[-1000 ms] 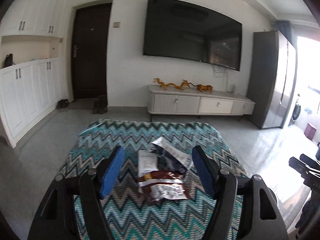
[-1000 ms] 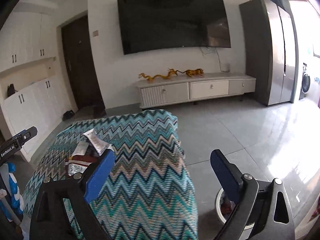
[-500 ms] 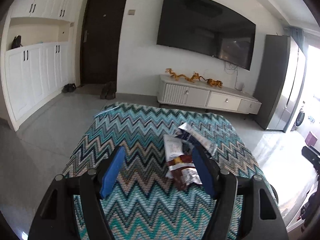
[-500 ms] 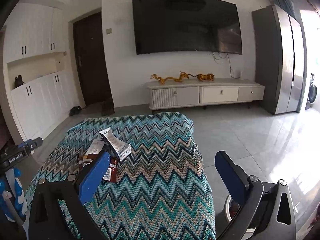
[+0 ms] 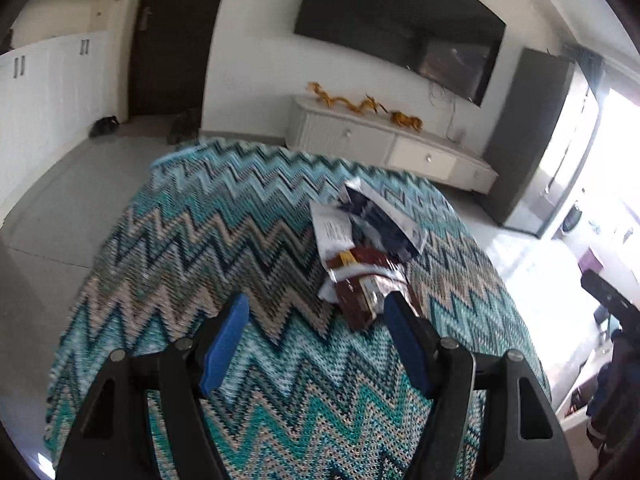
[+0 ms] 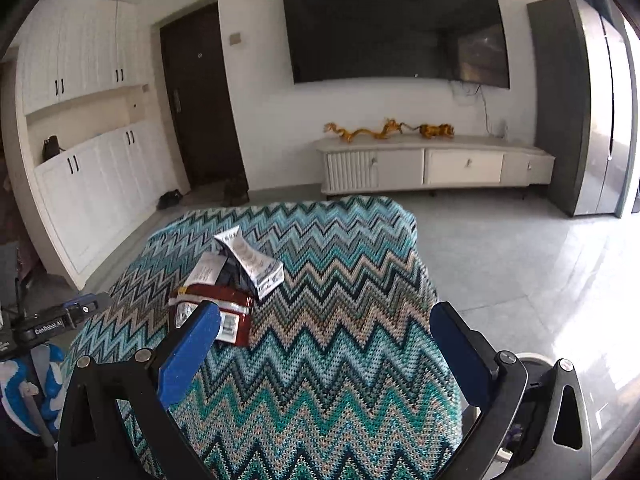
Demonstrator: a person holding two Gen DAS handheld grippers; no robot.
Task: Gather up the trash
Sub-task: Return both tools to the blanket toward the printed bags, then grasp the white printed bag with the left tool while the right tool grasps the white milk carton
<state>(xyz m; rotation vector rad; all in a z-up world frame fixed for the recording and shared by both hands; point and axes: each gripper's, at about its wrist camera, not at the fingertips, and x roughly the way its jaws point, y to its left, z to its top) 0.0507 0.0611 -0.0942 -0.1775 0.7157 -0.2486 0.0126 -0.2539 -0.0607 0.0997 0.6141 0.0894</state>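
Left gripper (image 5: 316, 316) and right gripper (image 6: 326, 326), both with jaws spread wide and holding nothing, above a zigzag-patterned cloth (image 6: 320, 360) bearing a heap of crumpled wrappers (image 5: 362, 248) (just ahead of the left gripper's right finger (image 5: 404, 340)).

Both wrist cams look fwd & down over zigzag blanket (image 5: 256, 240) (image 6: 340, 280) toward TV wall. Left cam sits closer, tilted. The 2 views share wrapper pile (image 5: 360, 256) (image 6: 228, 284), TV (image 5: 400, 28) (image 6: 392, 28).
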